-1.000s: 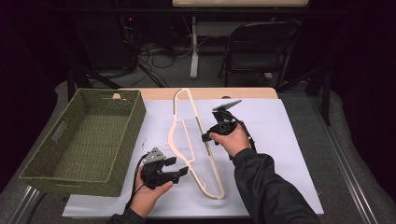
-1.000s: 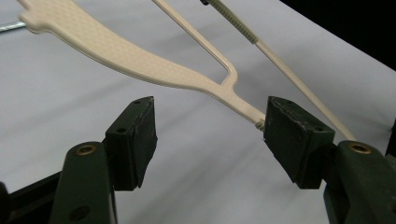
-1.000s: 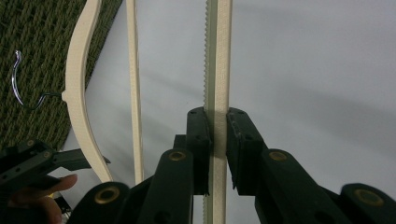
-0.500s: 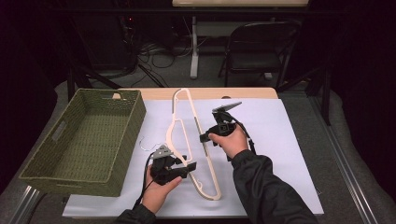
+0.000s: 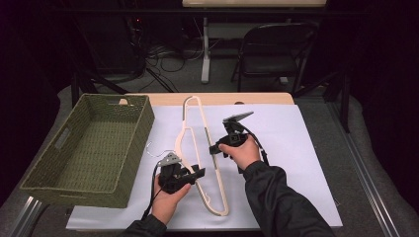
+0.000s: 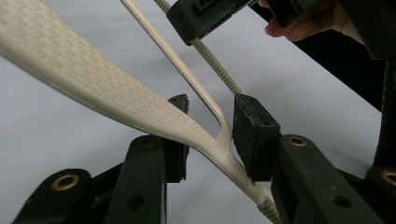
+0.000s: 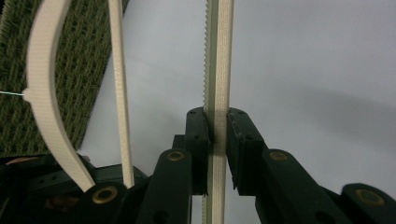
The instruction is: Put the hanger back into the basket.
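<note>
Lying flat, the cream hanger (image 5: 203, 148) has a ribbed bar.

- The right gripper (image 7: 218, 140) has both jaws pressed against the cream hanger's (image 7: 219, 56) ridged straight bar.
- Left of that bar lies a green woven basket (image 7: 77, 60).

Green woven basket (image 5: 89, 148), folding chair (image 5: 274, 54), floor cables (image 5: 168, 54), white tabletop (image 5: 296, 148)
</note>
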### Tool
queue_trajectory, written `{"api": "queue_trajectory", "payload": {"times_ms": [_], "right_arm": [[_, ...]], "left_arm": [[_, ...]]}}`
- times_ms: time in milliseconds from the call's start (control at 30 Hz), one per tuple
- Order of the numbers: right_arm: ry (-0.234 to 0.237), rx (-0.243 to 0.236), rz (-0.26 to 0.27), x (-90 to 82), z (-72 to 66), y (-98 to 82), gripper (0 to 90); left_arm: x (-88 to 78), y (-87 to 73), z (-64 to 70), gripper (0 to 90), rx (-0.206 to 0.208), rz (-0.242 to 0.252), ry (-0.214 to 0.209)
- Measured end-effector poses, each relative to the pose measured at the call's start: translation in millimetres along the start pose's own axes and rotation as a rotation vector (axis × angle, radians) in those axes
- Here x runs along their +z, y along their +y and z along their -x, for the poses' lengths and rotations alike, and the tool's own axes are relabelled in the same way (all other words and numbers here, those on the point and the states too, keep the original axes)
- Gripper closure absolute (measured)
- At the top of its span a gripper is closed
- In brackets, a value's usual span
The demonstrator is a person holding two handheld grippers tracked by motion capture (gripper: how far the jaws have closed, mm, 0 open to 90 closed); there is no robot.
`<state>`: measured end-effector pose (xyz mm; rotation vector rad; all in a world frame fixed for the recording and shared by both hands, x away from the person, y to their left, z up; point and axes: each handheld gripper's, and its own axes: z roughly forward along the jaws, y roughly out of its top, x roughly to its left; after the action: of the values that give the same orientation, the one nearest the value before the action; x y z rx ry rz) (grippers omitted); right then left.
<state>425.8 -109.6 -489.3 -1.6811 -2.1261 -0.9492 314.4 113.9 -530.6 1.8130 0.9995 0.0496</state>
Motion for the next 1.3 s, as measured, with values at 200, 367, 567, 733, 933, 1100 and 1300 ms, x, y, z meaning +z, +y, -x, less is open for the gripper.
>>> {"api": "queue_trajectory", "payload": {"times_ms": [200,367,567,733,933,1100,1300], "right_arm": [[-0.032,-0.037,-0.026,6.0,4.0,-1.7,76.6],[-0.051,-0.022,-0.061,8.9,5.1,-3.9,73.2],[-0.083,-0.063,-0.076,15.0,6.4,-5.5,69.7],[-0.075,-0.061,-0.087,14.5,9.0,-5.9,67.8],[-0.072,-0.064,-0.079,12.7,9.8,-6.6,66.5],[-0.074,-0.077,-0.058,10.0,9.1,-8.0,64.9],[-0.070,-0.090,-0.034,5.3,9.4,-10.1,65.1]], "left_arm": [[-3.2,4.7,-3.2,73.5,-0.008,0.001,-0.014],[-5.5,7.5,-7.9,76.3,-0.029,-0.003,-0.015],[-5.1,12.4,-12.4,79.2,-0.077,-0.028,-0.035],[-5.5,18.8,-17.5,82.2,-0.140,-0.038,-0.052],[-5.7,20.2,-25.4,84.3,-0.218,-0.040,-0.081],[-6.3,24.2,-28.2,86.5,-0.264,-0.038,-0.086],[-6.7,29.8,-24.5,86.9,-0.258,-0.045,-0.064]]}}
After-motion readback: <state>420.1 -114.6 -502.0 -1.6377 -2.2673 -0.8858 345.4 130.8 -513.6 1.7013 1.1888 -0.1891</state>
